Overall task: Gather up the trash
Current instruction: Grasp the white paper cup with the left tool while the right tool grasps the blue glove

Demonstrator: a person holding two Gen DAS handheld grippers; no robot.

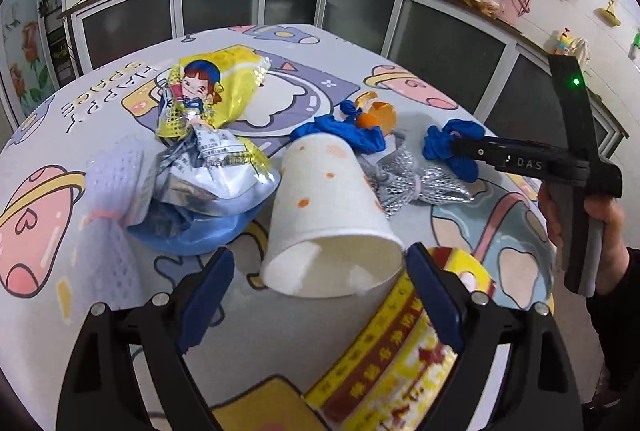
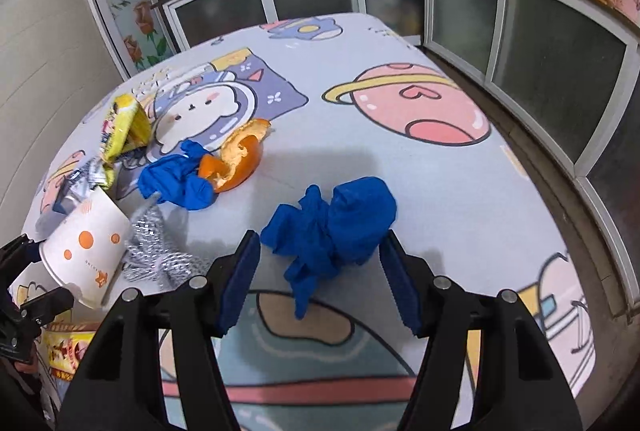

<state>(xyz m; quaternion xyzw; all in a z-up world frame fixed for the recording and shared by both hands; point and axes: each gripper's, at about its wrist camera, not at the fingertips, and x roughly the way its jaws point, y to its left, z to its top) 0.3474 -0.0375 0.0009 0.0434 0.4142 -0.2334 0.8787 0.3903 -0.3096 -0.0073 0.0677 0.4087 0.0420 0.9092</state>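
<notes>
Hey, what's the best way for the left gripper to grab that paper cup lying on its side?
Pinch the paper cup across its open rim, straight ahead. It lies tipped, mouth facing the left gripper, whose open fingers already flank the rim. Squeeze gently, since thin walls probably crush.

Both tongs [image 1: 320,291] [image 2: 320,279] wide apart

Bare table [image 2: 400,183] right of and beyond blue glove [image 2: 332,227]. Left side blocked: paper cup [image 2: 86,245], silver mesh [image 2: 160,255], orange peel [image 2: 236,163].
</notes>
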